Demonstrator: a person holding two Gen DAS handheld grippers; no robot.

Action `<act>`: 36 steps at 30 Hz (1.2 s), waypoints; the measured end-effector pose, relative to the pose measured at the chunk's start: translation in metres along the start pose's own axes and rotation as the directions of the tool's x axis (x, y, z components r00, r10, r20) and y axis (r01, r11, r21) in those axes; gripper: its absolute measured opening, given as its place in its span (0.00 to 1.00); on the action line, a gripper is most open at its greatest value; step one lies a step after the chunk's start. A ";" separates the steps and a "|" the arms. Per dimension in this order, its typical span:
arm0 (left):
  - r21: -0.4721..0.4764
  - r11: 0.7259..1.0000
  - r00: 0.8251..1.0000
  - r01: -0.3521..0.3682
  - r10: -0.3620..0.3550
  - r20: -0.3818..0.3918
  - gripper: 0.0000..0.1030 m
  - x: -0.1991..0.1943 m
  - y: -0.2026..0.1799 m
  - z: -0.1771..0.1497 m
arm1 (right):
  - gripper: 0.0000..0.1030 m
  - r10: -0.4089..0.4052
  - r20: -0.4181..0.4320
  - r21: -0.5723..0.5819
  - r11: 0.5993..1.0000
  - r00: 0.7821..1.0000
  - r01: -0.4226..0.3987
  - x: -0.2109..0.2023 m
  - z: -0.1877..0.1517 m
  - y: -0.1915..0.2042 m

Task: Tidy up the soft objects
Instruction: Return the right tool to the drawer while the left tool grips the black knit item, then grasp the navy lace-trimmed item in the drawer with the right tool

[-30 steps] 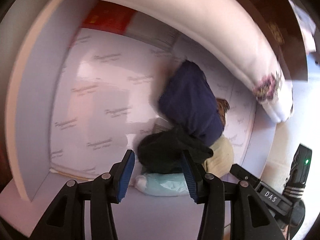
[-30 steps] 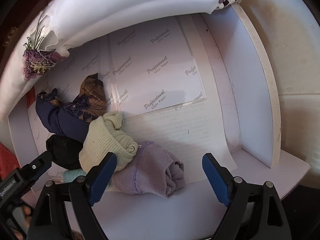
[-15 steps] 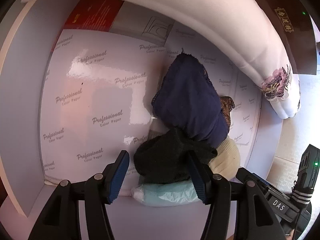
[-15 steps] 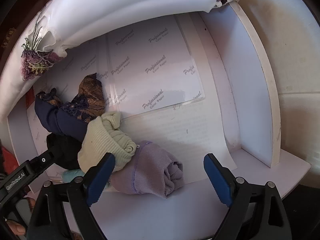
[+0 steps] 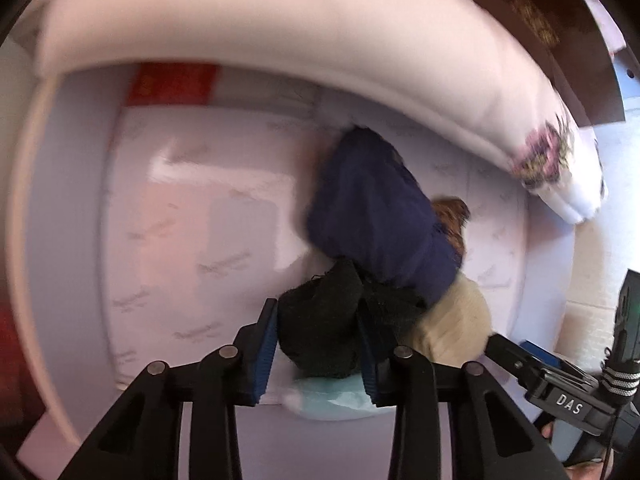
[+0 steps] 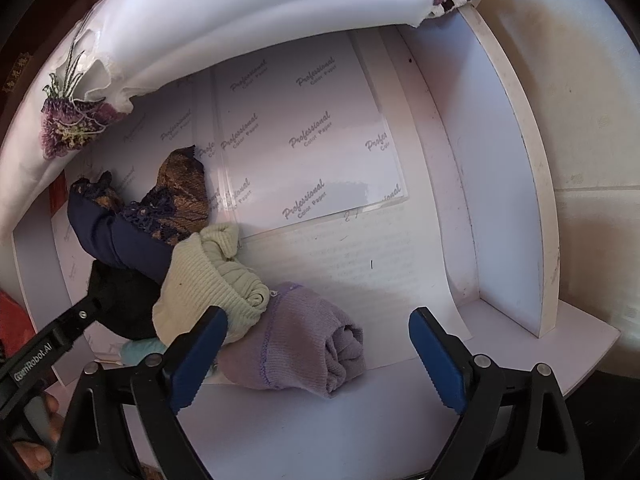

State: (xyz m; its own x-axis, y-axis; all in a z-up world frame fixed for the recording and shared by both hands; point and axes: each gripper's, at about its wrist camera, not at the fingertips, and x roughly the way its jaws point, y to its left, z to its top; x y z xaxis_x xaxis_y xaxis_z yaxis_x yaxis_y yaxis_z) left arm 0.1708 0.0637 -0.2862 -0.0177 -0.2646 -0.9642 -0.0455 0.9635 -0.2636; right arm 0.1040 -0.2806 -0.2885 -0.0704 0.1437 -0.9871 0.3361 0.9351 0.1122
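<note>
A pile of soft things lies on a white shelf floor [image 6: 360, 420]. It holds a black cloth [image 5: 324, 332], a navy garment [image 5: 372, 216], a brown lace piece [image 6: 180, 184], a cream knit roll [image 6: 208, 280], a lilac knit roll [image 6: 304, 344] and a pale teal piece [image 5: 336, 398]. My left gripper [image 5: 317, 306] points down at the pile. Its jaws are closing and the blue pads press the black cloth from both sides. My right gripper [image 6: 318, 316] stands open just above the lilac roll, which touches neither pad.
Sheets of glossy printed paper [image 6: 304, 140] line the shelf floor. A white side wall [image 6: 508, 200] closes the right. A white embroidered cloth [image 6: 240, 20] hangs over the top edge. A red pack [image 5: 172, 84] lies at the far left.
The left jaws first spread a little wider, then closed in on the black cloth, and that view is now blurred. The right gripper has stayed where it was, open.
</note>
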 end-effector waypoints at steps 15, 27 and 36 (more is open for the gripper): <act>-0.234 0.969 0.996 0.075 -0.061 0.066 0.51 -0.031 0.052 -0.011 | 0.90 -0.007 0.000 -0.005 1.000 1.000 0.007 0.001 0.001 0.004; -0.044 0.999 1.000 0.013 -0.013 -0.011 0.76 -0.003 0.008 -0.011 | 0.90 -0.012 0.003 -0.006 1.000 1.000 0.012 0.002 0.003 0.006; 0.047 0.998 0.998 -0.045 0.047 -0.033 0.83 0.009 -0.009 -0.010 | 0.93 -0.027 0.011 -0.012 1.000 1.000 0.027 0.002 0.001 0.006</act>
State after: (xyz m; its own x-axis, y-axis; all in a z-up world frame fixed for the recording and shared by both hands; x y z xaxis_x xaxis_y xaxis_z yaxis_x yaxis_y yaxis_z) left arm 0.1610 0.0522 -0.2917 -0.0523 -0.2203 -0.9740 0.0024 0.9753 -0.2207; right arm 0.1062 -0.2753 -0.2900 -0.0693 0.1150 -0.9909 0.3226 0.9425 0.0868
